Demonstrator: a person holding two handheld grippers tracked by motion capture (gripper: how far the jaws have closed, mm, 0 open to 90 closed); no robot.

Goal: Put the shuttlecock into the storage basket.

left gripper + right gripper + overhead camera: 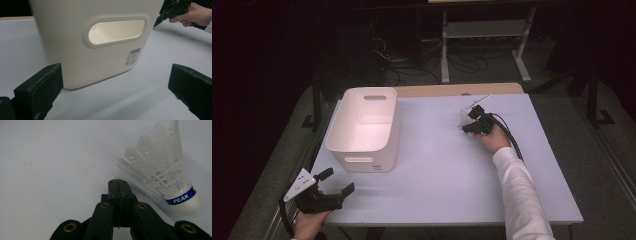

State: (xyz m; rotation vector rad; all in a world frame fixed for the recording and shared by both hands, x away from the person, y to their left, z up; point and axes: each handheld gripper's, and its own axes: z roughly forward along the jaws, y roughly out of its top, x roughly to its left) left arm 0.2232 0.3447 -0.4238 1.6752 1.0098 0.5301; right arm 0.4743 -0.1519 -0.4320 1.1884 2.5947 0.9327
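Pale grey table (437, 170) carries everything, with dark floor and cables behind it. At the near left corner my left claw (338, 182) rests with its jaws wide, nothing between them, pointing at the white bin (364, 127) on the left side. At the far right my right claw (117, 182) is pressed fully together, empty, and the shuttlecock (165, 175) lies just beside it on the table.

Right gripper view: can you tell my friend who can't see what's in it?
A white feathered shuttlecock with a blue band reading PEAK lies on a pale table. Beside it, to the left, the black right gripper has its jaws pressed together, holding nothing.
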